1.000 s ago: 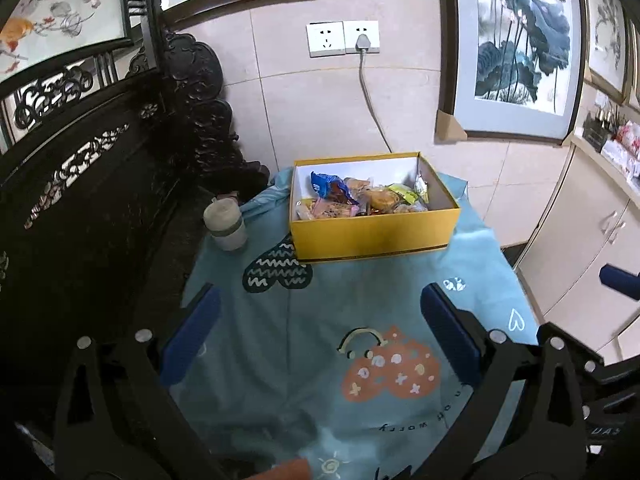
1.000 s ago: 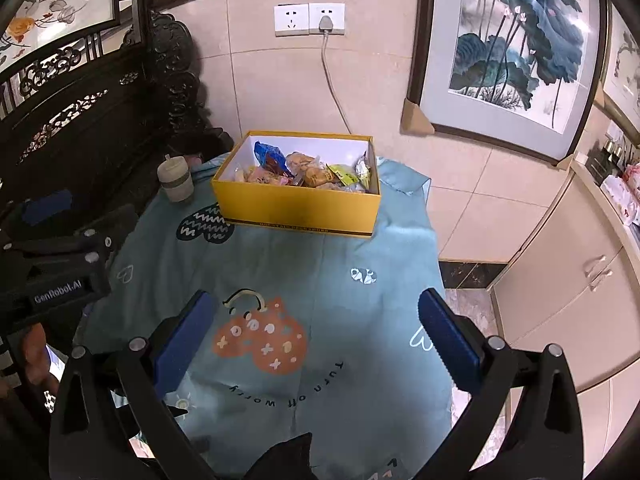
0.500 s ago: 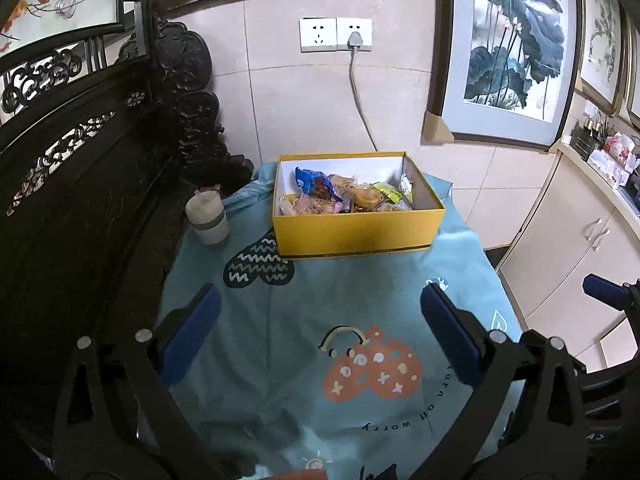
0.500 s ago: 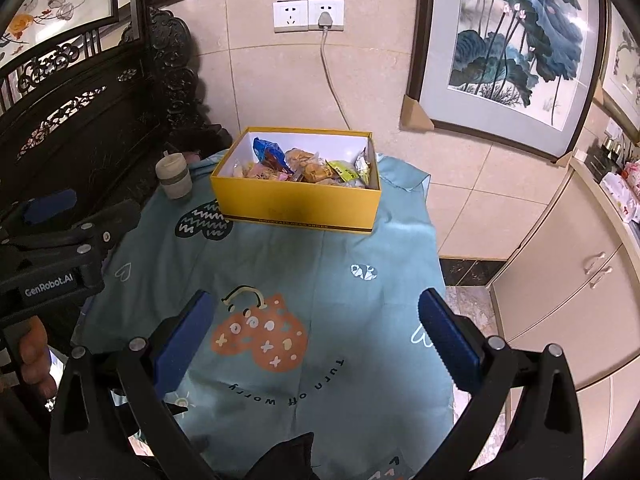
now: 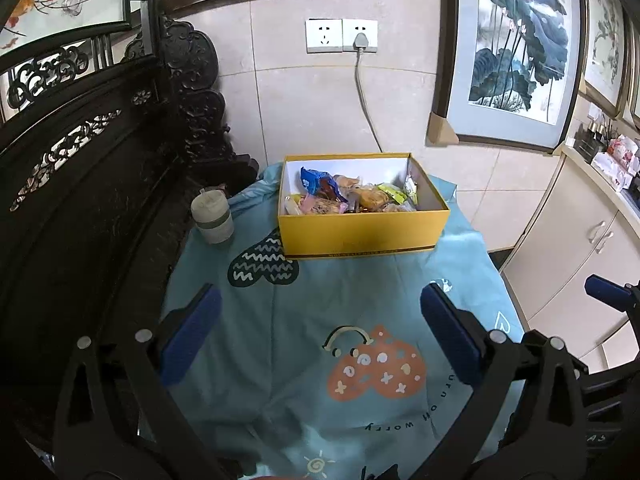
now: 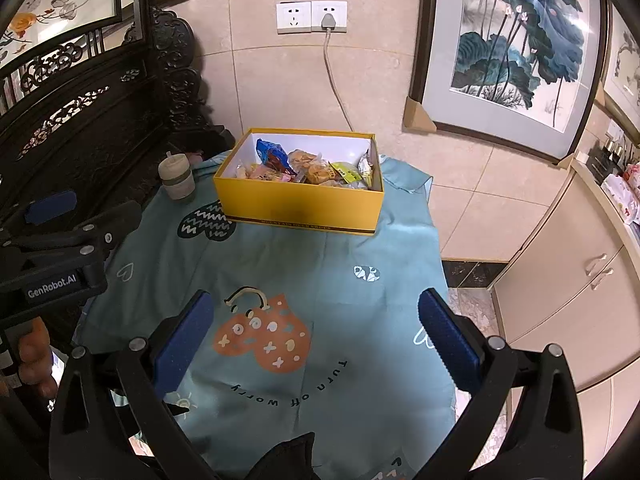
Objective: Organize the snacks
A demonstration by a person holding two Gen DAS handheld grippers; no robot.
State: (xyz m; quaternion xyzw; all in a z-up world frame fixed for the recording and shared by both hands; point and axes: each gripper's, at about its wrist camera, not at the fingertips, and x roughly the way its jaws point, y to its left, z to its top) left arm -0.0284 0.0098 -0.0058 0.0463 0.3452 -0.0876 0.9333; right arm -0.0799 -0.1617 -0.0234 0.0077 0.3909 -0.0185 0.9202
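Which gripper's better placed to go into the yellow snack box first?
Marginal, leaning left: both grippers are open and empty, short of the yellow box. The left gripper faces it squarely; from the right gripper it sits left of centre.

Both views are evenly and softly lit by diffuse indoor light, with no hard glare. The tiled wall point(image 5: 320, 108) ahead of the claws reads bright, while the carved dark screen point(image 5: 92, 184) to the left sinks into near-black with little detail. The yellow box point(image 6: 298, 204) throws a short, soft shadow onto the blue cloth point(image 6: 328, 272) in front of it. Focus is sharp centrally; fisheye bending curves the picture frames point(image 6: 504, 52), and the 4 corners vignette to black.
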